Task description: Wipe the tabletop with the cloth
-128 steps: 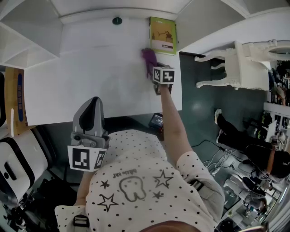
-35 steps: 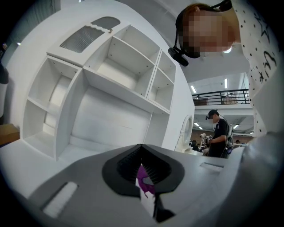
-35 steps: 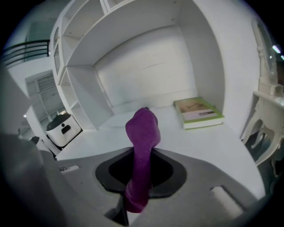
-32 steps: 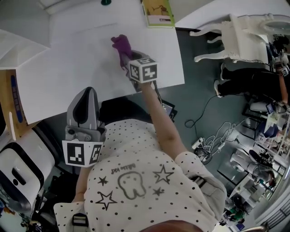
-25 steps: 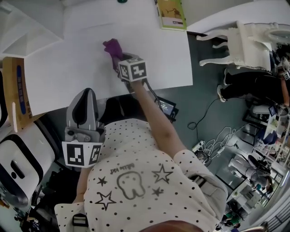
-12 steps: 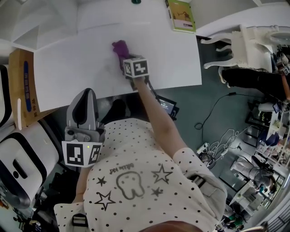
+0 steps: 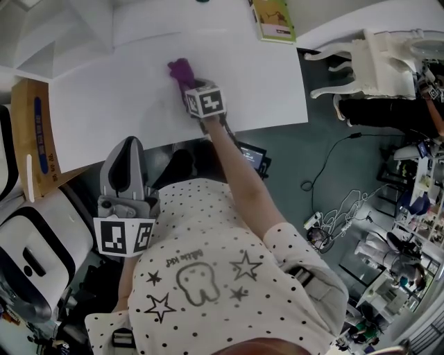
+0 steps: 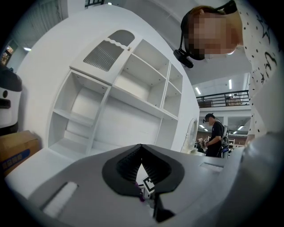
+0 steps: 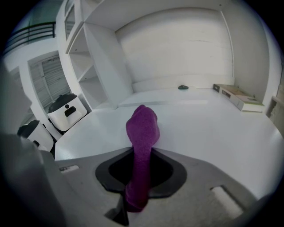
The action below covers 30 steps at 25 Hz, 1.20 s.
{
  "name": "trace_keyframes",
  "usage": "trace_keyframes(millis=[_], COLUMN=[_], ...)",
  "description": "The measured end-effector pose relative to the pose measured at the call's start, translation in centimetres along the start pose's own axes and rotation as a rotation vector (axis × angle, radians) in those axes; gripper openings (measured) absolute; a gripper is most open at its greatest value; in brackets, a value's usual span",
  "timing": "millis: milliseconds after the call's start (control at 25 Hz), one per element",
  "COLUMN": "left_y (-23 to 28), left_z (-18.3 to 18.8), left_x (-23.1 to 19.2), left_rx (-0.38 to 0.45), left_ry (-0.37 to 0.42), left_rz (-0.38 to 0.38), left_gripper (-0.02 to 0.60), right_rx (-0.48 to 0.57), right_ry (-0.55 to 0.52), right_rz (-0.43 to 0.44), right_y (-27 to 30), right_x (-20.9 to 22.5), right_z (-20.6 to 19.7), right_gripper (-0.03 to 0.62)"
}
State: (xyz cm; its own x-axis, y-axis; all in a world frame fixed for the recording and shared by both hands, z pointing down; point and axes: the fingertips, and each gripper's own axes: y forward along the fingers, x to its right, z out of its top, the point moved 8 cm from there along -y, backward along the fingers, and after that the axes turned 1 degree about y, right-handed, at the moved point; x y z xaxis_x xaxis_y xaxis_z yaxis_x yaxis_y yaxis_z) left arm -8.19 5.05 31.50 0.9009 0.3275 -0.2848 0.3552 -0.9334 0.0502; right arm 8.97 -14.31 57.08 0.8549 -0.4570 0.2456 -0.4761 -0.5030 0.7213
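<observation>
Cloth (image 7: pixel 182 70) (one, purple) pinched by right hand-held gripper (image 7: pixel 187 83) on tabletop (image 7: pixel 104 104); left hand-held gripper (image 7: pixel 127 145) pressed together, empty.

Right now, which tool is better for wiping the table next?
Right. The right tool grips the purple cloth on the tabletop; the left tool is shut, empty, near the edge.

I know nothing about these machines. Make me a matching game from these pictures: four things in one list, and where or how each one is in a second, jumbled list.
Things:
1. purple cloth
2. green book
3. left claw
4. cardboard box

Place or state:
A. shut, empty, held off the tabletop
B. beside the tabletop's left edge
C. at the tabletop's far edge
D. pinched in the right claw

Pairs: 1-D, 2-C, 3-A, 4-B
</observation>
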Motion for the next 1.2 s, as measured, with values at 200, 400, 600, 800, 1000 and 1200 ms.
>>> trace_keyframes(millis=[200,400,600,800,1000,1200], left_y=[1.3,2.2,3.0,2.8,2.9,3.5], left_z=[-0.3,-0.5,-0.8,-1.1,-1.6,-2.4], left_x=[1.9,3.8,5.5,6.5,7.1,8.3], left_rx=[-0.006,-0.003,-0.012,0.013,0.018,0.014], left_ry=[-0.006,-0.010,-0.016,-0.004,0.002,-0.015], left_rz=[-0.037,-0.056,-0.047,-0.023,0.010,0.005], left_gripper=[-0.005,-0.005,-0.005,-0.005,-0.005,-0.005], right_rx=[-0.014,-0.020,0.001,0.004,-0.029,-0.068], right_ry=[-0.003,0.007,0.088,0.129,0.032,-0.012], right_rz=[0.027,0.043,0.050,0.055,0.046,0.027], right_y=[-0.4,-0.8,-1.3,-1.5,-1.2,-1.4], right_x=[1.1,2.3,4.2,5.3,4.8,5.1], right_z=[0.1,-0.2,-0.3,0.0,0.1,0.6], right_gripper=[0.064,0.064,0.064,0.064,0.063,0.063])
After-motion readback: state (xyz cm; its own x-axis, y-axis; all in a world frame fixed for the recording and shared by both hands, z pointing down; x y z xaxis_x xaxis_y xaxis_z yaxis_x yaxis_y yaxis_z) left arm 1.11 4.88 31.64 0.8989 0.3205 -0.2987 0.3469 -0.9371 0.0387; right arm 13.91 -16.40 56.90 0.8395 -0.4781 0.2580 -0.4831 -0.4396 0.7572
